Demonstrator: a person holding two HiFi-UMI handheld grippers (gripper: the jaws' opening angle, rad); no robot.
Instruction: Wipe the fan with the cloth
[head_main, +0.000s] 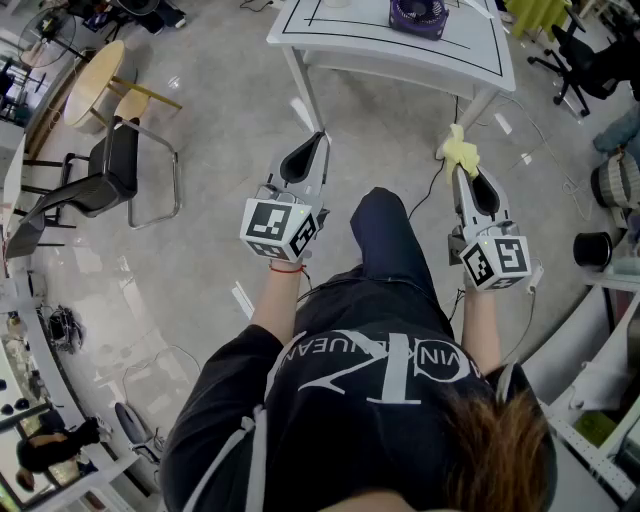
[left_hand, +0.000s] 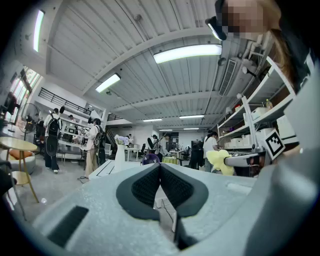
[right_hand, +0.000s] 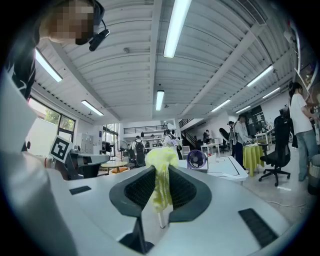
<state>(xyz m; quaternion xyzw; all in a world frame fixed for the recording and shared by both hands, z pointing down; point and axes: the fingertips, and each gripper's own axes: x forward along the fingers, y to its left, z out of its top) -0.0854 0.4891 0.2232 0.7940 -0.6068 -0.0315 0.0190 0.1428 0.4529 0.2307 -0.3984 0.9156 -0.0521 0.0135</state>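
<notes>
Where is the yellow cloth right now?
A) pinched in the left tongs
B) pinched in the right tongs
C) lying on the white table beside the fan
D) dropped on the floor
B: the yellow cloth is clamped between the pads of the right tongs, while the left tongs are shut with nothing between them and the fan stands farther ahead.
</notes>
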